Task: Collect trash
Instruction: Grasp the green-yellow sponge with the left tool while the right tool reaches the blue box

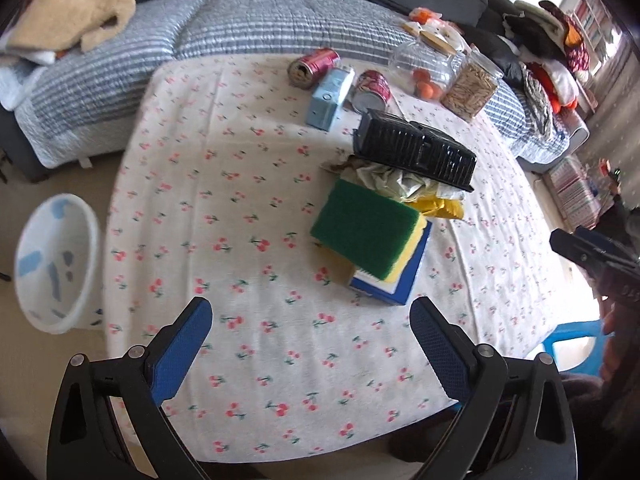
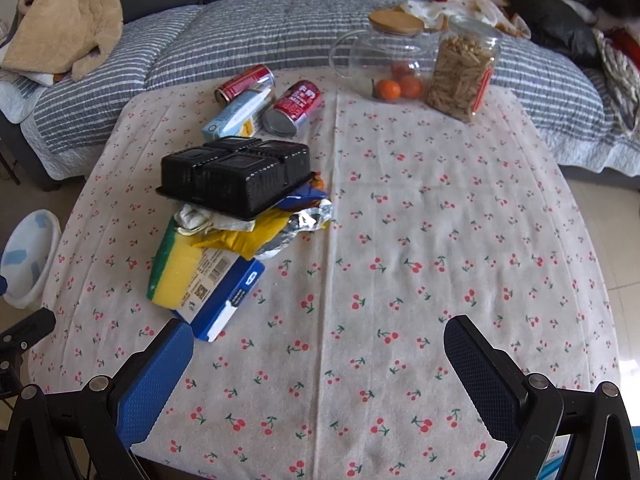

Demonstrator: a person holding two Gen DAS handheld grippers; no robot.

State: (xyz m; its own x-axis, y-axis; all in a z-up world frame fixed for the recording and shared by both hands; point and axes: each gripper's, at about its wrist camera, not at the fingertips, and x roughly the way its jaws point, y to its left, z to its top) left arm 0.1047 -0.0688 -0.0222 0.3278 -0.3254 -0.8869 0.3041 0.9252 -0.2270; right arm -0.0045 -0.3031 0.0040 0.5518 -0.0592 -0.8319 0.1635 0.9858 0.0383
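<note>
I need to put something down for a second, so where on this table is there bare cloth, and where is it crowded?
The table is bare across its whole right half, from the centre crease to the right edge, below the pasta jar. The near strip by both grippers is free too. It is crowded left of centre: black tray on wrappers, sponge, blue box, with the cans behind.
</note>
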